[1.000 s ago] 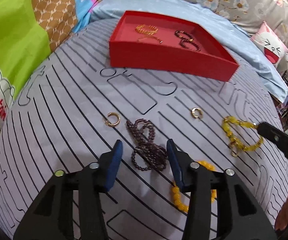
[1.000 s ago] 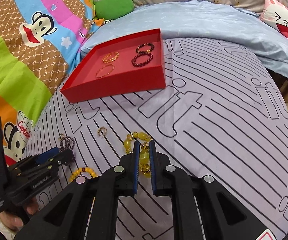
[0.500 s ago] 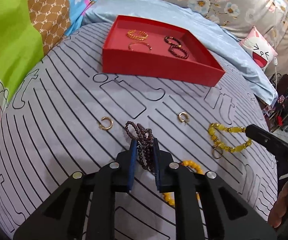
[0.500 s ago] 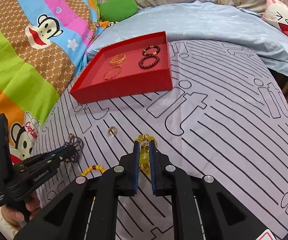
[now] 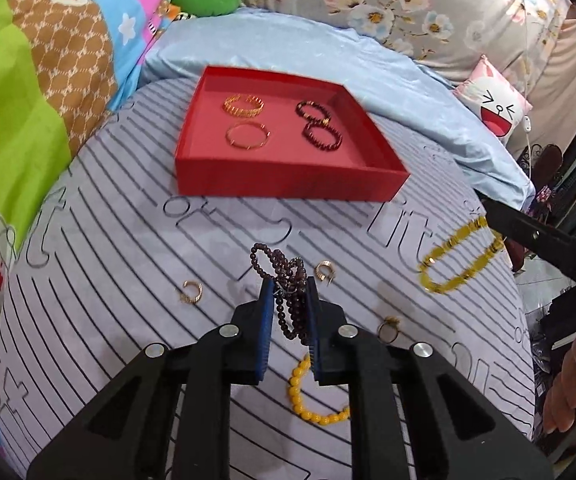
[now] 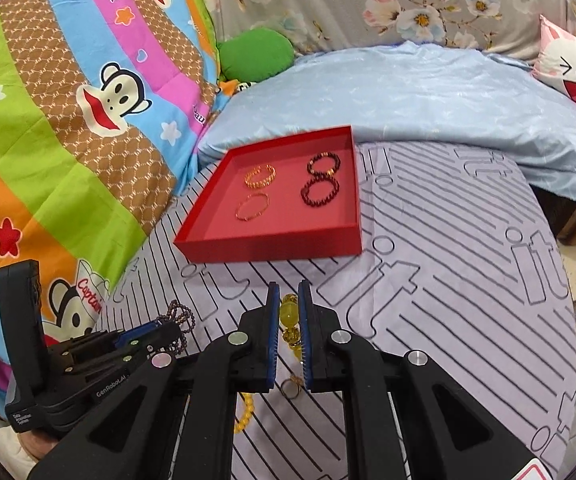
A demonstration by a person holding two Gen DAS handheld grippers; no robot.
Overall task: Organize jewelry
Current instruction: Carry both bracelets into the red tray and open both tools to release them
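Striped bedding on the bed (image 5: pixel 88 264) carried a red tray (image 5: pixel 288 184) at upper centre of the frame, holding 4 bracelets with bare floor along its near side. Left gripper (image 5: pixel 288 300) had its jaws clamped on a dark bead strand (image 5: pixel 284 272) lifted off the sheet, the tray straight ahead. Right gripper (image 6: pixel 288 320) was clamped on a yellow bead bracelet (image 6: pixel 289 316), its tray edge slightly left; loose rings (image 5: pixel 192 292) lay below.

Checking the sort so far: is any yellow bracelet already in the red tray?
No, the red tray holds only two gold bangles and two dark bead bracelets.
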